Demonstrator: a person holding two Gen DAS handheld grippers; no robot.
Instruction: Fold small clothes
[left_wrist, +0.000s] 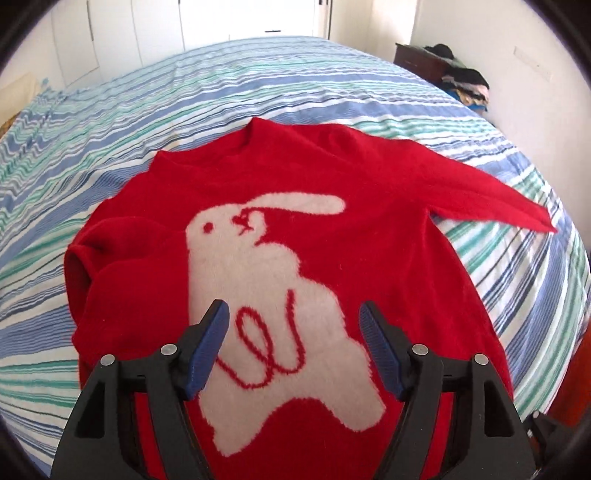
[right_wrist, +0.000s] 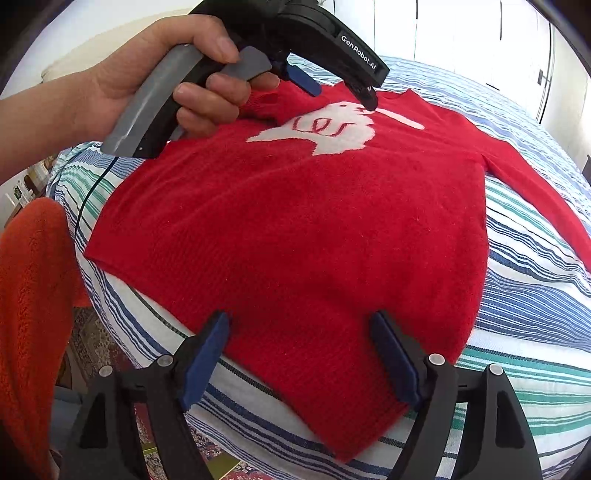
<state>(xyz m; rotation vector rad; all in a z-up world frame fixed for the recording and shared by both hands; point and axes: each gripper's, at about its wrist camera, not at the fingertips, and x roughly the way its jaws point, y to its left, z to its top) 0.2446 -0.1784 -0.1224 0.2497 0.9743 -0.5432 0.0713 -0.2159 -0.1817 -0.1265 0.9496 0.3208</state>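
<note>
While the red sweater (left_wrist: 369, 221) lies front-up on the striped bed (left_wrist: 147, 110), with its white rabbit (left_wrist: 266, 280) showing, the fold has hardly begun. One sleeve (left_wrist: 88, 266) looks already turned in over the body on the side near the left hand (right_wrist: 122, 77); the other sleeve (left_wrist: 491, 192) lies stretched out onto the bedding. I judge this to be the sleeve-folding stage, with the body not yet doubled over.

Both tools are spread with nothing between the pads. The left tool (left_wrist: 293, 325) hovers over the lower part of the rabbit and does not seem to touch the knit. The right tool (right_wrist: 299, 336) sits at the hem (right_wrist: 258, 354), its fingers straddling the hem edge without pinching it.

The sweater's long axis runs from the hem at the near edge of the bed to the collar (left_wrist: 291, 129) farther in, so the neck points away from the person. The outstretched sleeve angles off sideways and slightly back toward the hem.

Next, I would expect a tool to travel to the free sleeve, close on the cuff (left_wrist: 543, 221) or mid-sleeve, and carry it across the chest to match the first. The knit looks soft and fuzzy, so a shallow pinch might slip or drag the body askew; taking a full bite of fabric and lifting before moving sideways seems wise.
</note>
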